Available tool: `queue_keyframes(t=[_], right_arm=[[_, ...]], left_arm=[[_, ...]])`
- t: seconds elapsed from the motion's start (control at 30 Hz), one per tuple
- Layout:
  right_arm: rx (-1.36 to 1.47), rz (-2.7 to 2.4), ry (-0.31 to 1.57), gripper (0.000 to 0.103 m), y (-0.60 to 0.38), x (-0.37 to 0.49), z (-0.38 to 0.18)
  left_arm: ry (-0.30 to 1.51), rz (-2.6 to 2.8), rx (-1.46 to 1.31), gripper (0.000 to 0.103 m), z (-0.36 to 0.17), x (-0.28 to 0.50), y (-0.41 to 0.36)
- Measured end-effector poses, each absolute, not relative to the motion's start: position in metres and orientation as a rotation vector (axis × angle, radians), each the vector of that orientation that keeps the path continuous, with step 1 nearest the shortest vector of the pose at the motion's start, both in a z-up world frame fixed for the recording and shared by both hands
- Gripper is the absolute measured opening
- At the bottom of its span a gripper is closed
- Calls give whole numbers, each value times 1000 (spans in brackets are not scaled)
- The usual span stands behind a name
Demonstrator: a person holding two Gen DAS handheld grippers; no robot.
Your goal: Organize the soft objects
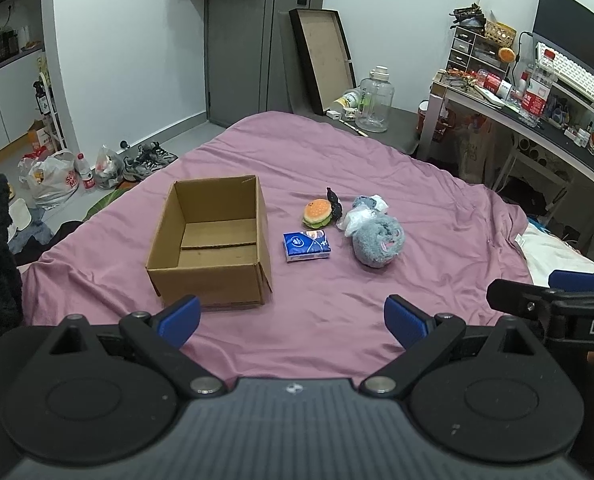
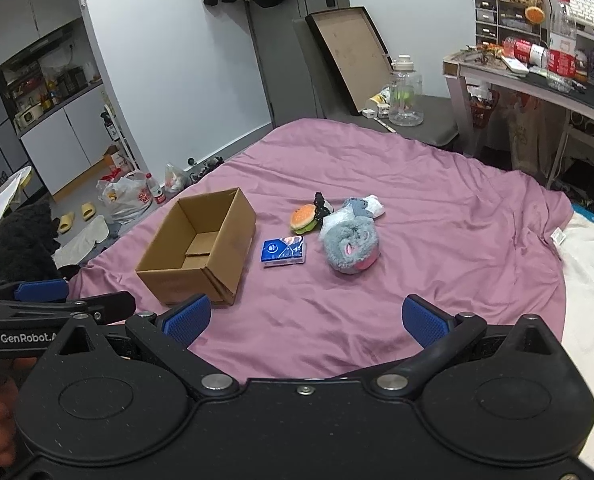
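Plainly, nothing has been lifted yet: both tools hang over the near part of the bed [image 1: 437, 184], each with its blue pads spread wide and nothing between them. The left hand-held gripper [image 1: 292, 322] looks almost straight at the near wall of the empty cardboard box [image 1: 213, 240], while the soft things lie ahead and to its right. From the right hand-held gripper [image 2: 307, 318] the same cluster sits nearly dead ahead, so I judge the right one better placed for a first pick. Closest to the box is the blue tissue pack [image 2: 284, 252], lying flat with its long side running left to right; beyond it the burger plush [image 2: 303, 219], and to its right the grey plush [image 2: 351, 246], touching a white bundle [image 2: 371, 204] behind it.
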State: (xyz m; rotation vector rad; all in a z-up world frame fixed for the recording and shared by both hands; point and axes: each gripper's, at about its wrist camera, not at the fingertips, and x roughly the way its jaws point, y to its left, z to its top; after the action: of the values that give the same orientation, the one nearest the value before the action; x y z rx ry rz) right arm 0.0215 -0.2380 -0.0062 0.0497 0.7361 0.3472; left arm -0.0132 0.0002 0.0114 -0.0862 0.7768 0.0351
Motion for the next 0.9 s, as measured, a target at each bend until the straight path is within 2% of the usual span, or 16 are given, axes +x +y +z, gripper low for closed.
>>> queue_keyframes(t=[0.9], right_arm=[[57, 330, 748, 103, -245, 26, -16]], left_arm=[[785, 36, -92, 98, 7, -9, -7]])
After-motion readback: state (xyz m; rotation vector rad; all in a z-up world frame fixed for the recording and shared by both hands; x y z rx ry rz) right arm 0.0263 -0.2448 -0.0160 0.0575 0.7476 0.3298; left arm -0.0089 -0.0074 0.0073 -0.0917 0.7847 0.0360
